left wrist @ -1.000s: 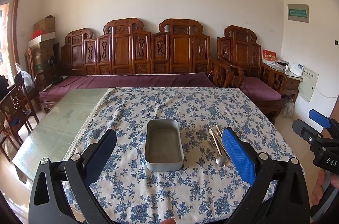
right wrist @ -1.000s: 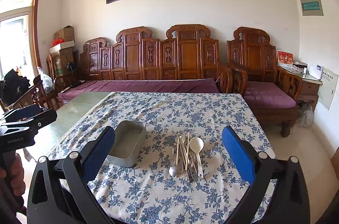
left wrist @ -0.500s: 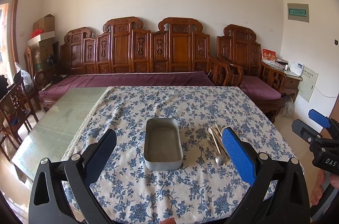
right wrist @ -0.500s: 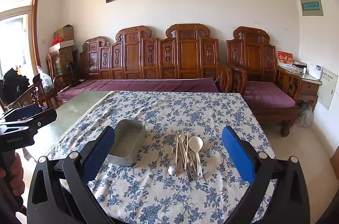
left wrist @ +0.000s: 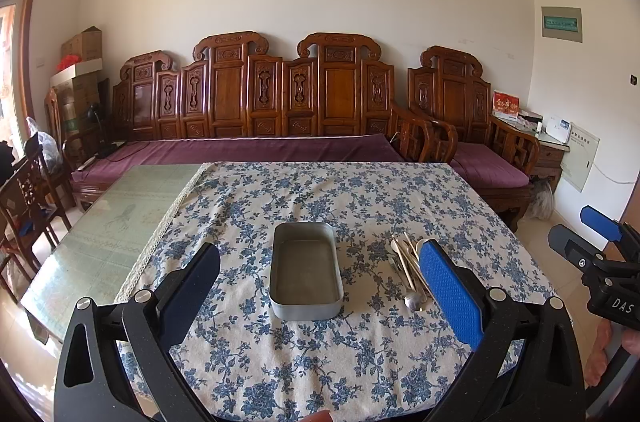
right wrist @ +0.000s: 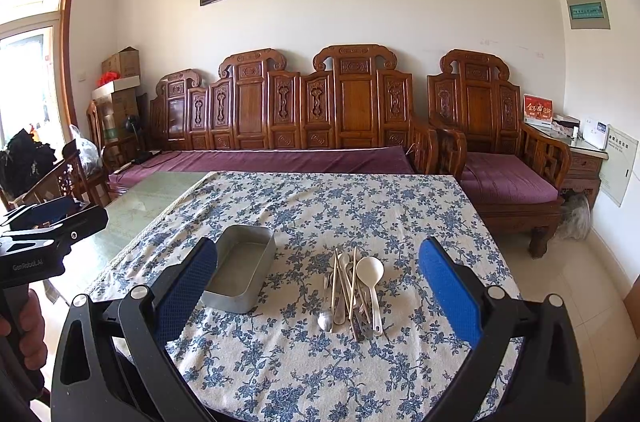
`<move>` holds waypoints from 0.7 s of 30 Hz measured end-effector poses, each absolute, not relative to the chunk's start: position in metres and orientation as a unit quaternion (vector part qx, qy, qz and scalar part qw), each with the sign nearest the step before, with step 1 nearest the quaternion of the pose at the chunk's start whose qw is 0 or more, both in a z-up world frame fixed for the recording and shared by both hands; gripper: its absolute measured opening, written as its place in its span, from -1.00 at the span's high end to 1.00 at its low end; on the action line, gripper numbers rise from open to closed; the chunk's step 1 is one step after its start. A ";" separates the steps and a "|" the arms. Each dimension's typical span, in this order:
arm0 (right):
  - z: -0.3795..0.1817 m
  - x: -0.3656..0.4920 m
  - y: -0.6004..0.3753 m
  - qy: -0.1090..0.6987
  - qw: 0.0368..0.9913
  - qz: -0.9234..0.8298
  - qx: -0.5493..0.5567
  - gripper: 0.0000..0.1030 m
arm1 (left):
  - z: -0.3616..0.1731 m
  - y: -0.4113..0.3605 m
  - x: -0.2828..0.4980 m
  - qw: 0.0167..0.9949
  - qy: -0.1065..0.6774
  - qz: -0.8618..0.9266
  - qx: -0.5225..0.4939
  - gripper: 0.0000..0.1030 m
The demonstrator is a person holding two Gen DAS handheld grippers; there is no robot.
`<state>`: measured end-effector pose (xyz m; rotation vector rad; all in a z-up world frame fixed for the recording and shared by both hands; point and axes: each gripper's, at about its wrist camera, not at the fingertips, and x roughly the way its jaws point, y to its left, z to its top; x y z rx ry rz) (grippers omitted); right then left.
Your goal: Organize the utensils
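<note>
Because nothing is gripped yet, the left claw (left wrist: 320,286) and the right claw (right wrist: 318,282) both stand wide, their blue pads far apart and held above the near edge of the table (left wrist: 100,242). In the left view the tin (left wrist: 306,274) sits at the centre of the frame between the pads, so I judge this claw is kept for the container. In the right view the utensils (right wrist: 354,290) lie in a heap at lower centre, with a white spoon (right wrist: 371,276) on the right side of the heap, just beside the tin's right wall; this claw seems meant for picking. Thin sticks and metal pieces cross one another, which may hinder a clean single grasp. Farther up the frame the flowered cloth (right wrist: 320,206) is bare, and a wooden bench (right wrist: 304,118) stands behind.
</note>
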<state>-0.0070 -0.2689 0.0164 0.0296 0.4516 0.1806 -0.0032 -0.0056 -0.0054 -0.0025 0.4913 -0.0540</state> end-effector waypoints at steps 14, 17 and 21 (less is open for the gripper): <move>-0.003 0.005 -0.270 0.242 0.967 0.081 0.012 -0.95 | -0.026 -0.002 0.015 0.961 0.275 -0.028 -0.005 -0.88; -0.015 0.013 -0.272 0.253 0.964 0.077 0.014 -0.95 | -0.036 0.000 0.022 0.957 0.289 -0.028 -0.007 -0.88; -0.031 0.023 -0.276 0.263 0.962 0.074 0.018 -0.95 | -0.053 0.000 0.034 0.950 0.311 -0.033 -0.010 -0.88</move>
